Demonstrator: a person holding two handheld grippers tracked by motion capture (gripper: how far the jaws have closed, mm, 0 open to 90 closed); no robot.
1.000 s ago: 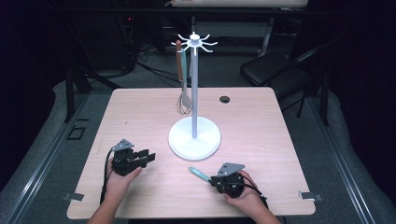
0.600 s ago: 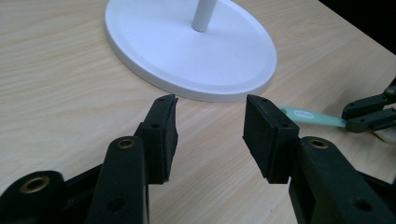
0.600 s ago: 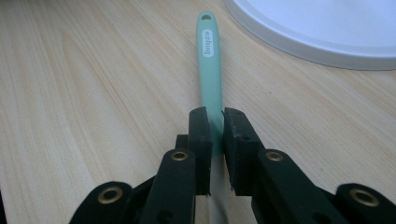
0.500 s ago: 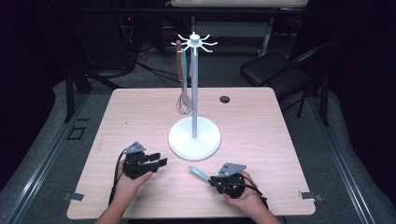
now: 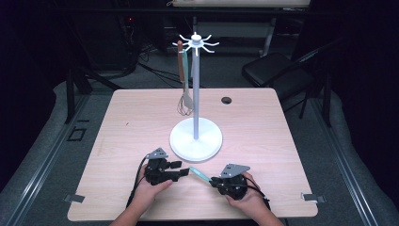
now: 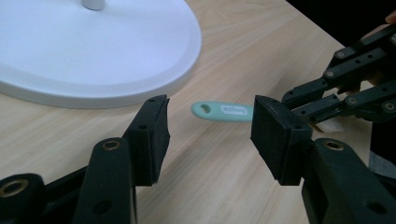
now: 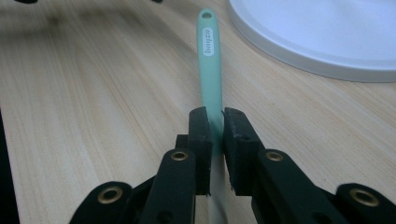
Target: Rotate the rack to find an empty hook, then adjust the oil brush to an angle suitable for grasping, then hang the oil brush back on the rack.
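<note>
High view: at the lower middle of the frame the right gripper (image 5: 215,179) holds a slim mint-green plastic utensil handle (image 5: 199,173) just above the pale wooden bench (image 5: 117,117), its free end pointing up-left. The left gripper (image 5: 181,170) sits just left of that end, jaws apart and just been opening, nothing between them yet. Behind both stands a white metal utensil stand with a round base (image 5: 195,139); near the top of the frame a brown-handled whisk (image 5: 184,101) already hangs from one of its hooks.

Left gripper view: the two black jaws stand wide, and the green handle, with a hanging hole at its tip, lies beyond them at centre frame, untouched. The right gripper (image 6: 322,105) comes in from the right edge, the white base at upper left.

Right gripper view: the jaws are clamped on the handle (image 7: 209,60) low in the frame; its holed tip points up toward the stand's base (image 7: 327,32).

Judging by this, one utensil is hung; this one looks mid hand-over, with the taking grip and the hanging yet to come.
</note>
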